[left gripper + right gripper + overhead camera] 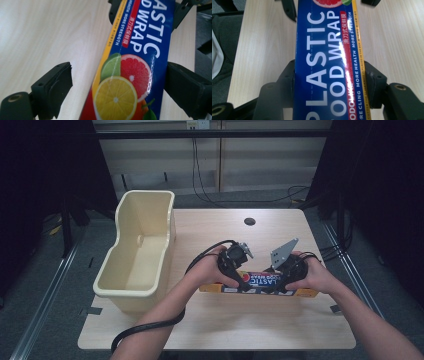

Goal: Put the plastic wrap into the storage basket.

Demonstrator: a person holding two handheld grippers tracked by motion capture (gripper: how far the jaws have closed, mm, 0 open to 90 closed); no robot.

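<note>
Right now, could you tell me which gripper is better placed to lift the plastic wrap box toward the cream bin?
Probably the right gripper: its jaws already clamp both sides of the plastic wrap box. The left gripper straddles the box's other end, nearer the cream bin, with one pad visibly clear of it.

A cream plastic tub (135,252) stands on the left part of a pale wooden table (215,325), overhanging its left edge. A dark round hole (249,221) marks the tabletop's far side; black cables (210,175) trail over the floor beyond.
</note>
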